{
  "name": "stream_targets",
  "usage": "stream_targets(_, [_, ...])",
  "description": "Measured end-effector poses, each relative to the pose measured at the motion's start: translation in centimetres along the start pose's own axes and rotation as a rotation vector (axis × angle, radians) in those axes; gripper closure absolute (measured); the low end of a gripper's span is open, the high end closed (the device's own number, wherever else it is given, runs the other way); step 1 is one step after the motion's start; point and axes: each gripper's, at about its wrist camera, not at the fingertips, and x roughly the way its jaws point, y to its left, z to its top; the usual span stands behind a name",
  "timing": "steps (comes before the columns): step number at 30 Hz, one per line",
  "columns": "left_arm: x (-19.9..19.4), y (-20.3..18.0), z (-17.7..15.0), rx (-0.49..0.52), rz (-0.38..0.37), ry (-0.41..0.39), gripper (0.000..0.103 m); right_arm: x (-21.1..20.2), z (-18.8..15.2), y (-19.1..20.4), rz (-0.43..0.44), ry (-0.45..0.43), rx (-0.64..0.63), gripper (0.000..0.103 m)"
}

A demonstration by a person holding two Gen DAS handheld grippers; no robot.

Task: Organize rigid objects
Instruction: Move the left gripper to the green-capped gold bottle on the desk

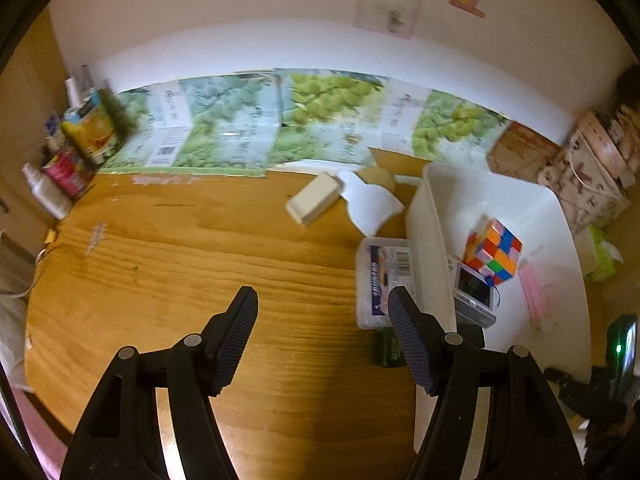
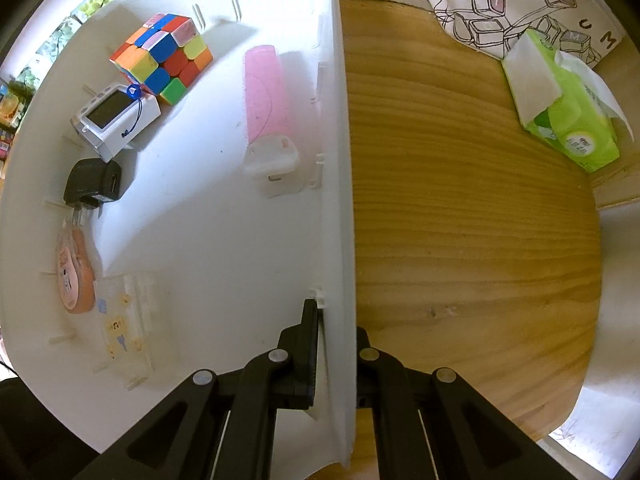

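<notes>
On the wooden table (image 1: pixel 200 272), the right gripper (image 2: pixel 336 344) pinches the thin wall of the white plastic bin (image 2: pixel 224 240); it should stay firm, since smooth plastic probably slips. The left gripper (image 1: pixel 324 332) hangs spread and empty near the clear lidded box (image 1: pixel 380 280), which lies just beside the bin. The glossy cube (image 2: pixel 162 58) sits inside.

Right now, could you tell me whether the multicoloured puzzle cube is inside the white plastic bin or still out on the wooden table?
Inside: the multicoloured puzzle cube rests on the white plastic bin floor, enclosed by its walls.
</notes>
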Motion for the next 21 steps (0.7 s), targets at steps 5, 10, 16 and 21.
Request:
stream_targets(5, [1.5,-0.7,-1.2,0.074,-0.056,0.020,0.032,0.1,0.2,0.0,0.007,0.001,0.005,0.098])
stream_targets(10, [2.9,-1.3,-2.4,0.116,-0.131,0.093,0.032,0.1,0.3,-0.3,0.007,0.003,0.002,0.097])
stream_targets(16, [4.5,-1.4,-3.5,0.100,-0.224,0.166,0.032,0.1,0.3,-0.2,0.005,0.004,0.002,0.097])
stream_targets(21, [5.5,-1.5,-3.9,0.138,-0.305,0.215,0.032,0.2,0.5,-0.2,0.003,0.006,0.001,0.097])
